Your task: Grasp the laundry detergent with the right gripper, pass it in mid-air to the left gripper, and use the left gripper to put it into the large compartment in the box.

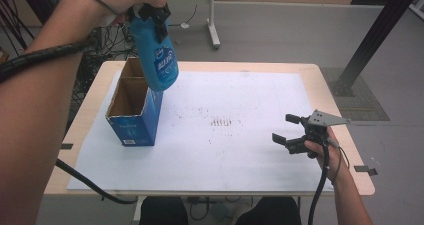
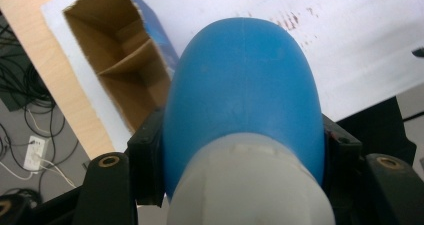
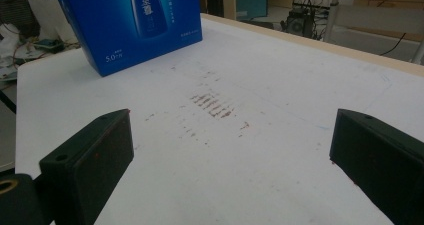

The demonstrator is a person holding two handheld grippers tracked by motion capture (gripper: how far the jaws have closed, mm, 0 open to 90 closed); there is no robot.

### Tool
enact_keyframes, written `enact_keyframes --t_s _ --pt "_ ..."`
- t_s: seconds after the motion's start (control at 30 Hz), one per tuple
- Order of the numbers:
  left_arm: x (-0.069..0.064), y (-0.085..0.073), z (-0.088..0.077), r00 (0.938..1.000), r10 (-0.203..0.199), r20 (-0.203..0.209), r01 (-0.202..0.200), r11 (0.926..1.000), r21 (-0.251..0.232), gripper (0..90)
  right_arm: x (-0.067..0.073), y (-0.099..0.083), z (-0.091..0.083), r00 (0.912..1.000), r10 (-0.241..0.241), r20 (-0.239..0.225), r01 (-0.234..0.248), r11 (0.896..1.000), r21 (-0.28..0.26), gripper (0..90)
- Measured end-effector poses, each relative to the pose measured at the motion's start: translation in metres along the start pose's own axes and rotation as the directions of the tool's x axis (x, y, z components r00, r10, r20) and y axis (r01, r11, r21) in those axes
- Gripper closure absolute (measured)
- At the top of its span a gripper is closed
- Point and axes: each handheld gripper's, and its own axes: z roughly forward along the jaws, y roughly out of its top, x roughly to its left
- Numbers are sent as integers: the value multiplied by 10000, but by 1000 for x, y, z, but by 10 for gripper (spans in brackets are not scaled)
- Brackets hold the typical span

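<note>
Closest to the lens, my left forearm [image 1: 35, 115] rises up the left side of the high view, its spiral-wrapped cable [image 1: 40, 57] crossing it. Beneath it spreads the wooden table [image 1: 345, 140], nearly covered by a white sheet [image 1: 240, 150] marked near the middle with a patch of reddish scuffs [image 1: 222, 121].

Next in size is the blue carton [image 1: 134, 119], standing upright on the sheet's left part, its top open and a cardboard divider [image 2: 131, 60] splitting the inside into compartments.

I carry the blue bottle [image 1: 157, 60] in the air above the carton's far right corner, tilted, base downward and lower than the neck, apart from the carton. My left gripper [image 1: 152, 12] is clamped on it up by the white cap end [image 2: 250, 185]; the left gripper view has the black jaws pressed against both sides of the blue body.

My right gripper [image 1: 292, 132] rests low at the sheet's right edge, well apart from the carton, its jaws spread wide with nothing between them.
</note>
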Motion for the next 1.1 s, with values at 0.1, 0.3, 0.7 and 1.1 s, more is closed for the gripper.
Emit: enact_keyframes --t_s 0.1,0.3,0.7,1.1 --pt "13 -2 -1 9997 -261 -26 261 9997 36 378 1 1 1 10000 -26 6 26 10000 37 35" --pt "31 -8 -5 9944 -1021 -285 1022 9948 32 378 1 0 3 10000 -4 6 4 10000 19 35" --pt "73 -13 -1 9640 -2580 -641 2593 9657 130 378 5 0 5 10000 -27 17 27 10000 -1 34" --pt "94 -13 3 9174 -3833 -1072 3866 9222 103 378 5 -3 5 9998 107 158 -106 9999 -12 34"
